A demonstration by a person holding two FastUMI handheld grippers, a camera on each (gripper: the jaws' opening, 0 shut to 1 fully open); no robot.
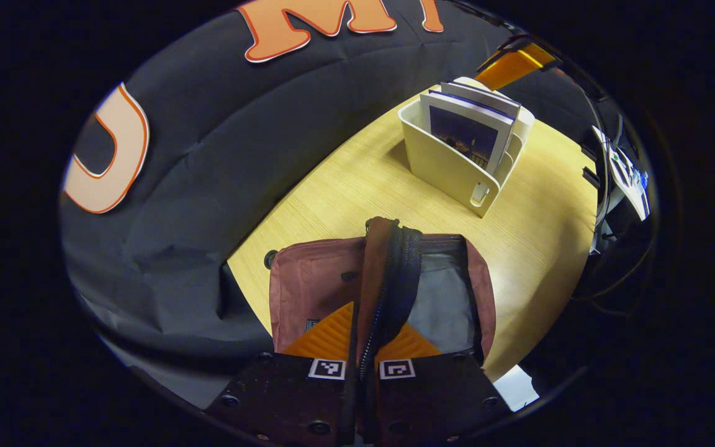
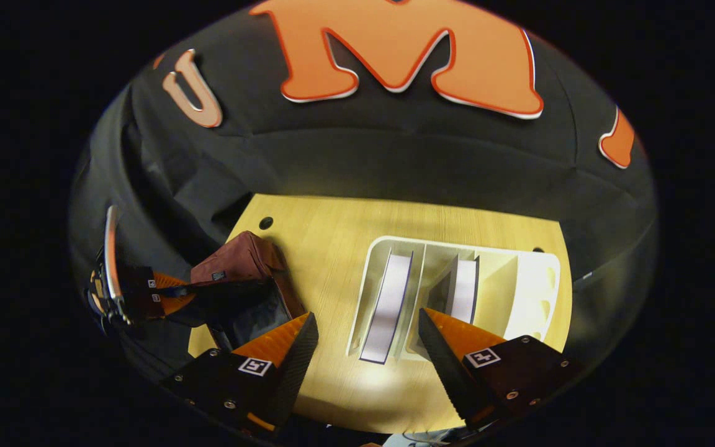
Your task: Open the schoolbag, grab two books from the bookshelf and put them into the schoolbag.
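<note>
The schoolbag (image 1: 326, 292) is sitting at the bottom middle of your left gripper view, on the wooden table (image 1: 537, 248). Your left gripper (image 1: 362, 347) is squeezing the bag's zipper edge (image 1: 395, 273) between both orange fingers, holding it up so the grey inside is showing. In your right gripper view the bag (image 2: 242, 264) is showing at the lower left.

The bookshelf (image 1: 450, 167) is standing at the upper right of the left gripper view with two books (image 1: 469, 127) leaning in it. In your right gripper view the bookshelf (image 2: 537, 292) is sitting in the middle, just above the fingers. One book (image 2: 390, 304) is standing in the left slot and another book (image 2: 466, 288) in the next slot. Your right gripper (image 2: 367, 338) is hanging wide apart, gripping nothing.
</note>
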